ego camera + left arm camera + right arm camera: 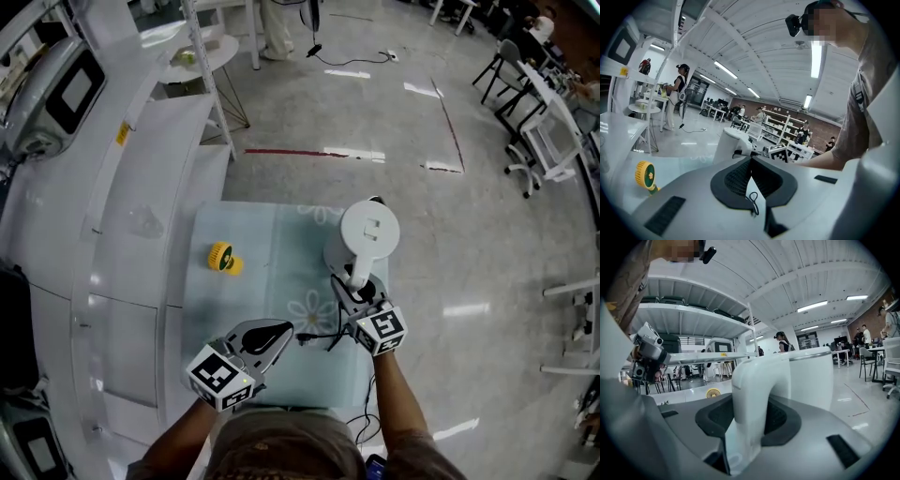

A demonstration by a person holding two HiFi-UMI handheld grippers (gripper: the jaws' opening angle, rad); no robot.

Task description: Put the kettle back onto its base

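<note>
The white kettle (370, 232) stands upright on the pale blue tablecloth (272, 234) at the right side; I cannot make out its base beneath it. Its curved handle (757, 394) sits between the jaws of my right gripper (361, 291), whose jaws stand wide beside it with no firm press showing. In the right gripper view the kettle body (811, 376) fills the space just beyond the right gripper (750, 404). My left gripper (281, 330) hovers near the table's front, left of the kettle, its jaws closed at the tips (750, 161). It holds nothing I can see.
A thin black cord (319, 336) runs across the cloth between the two grippers. A small yellow round object (223, 258) lies on the cloth's left part. A large white curved machine (112, 234) borders the table on the left. Grey floor lies beyond.
</note>
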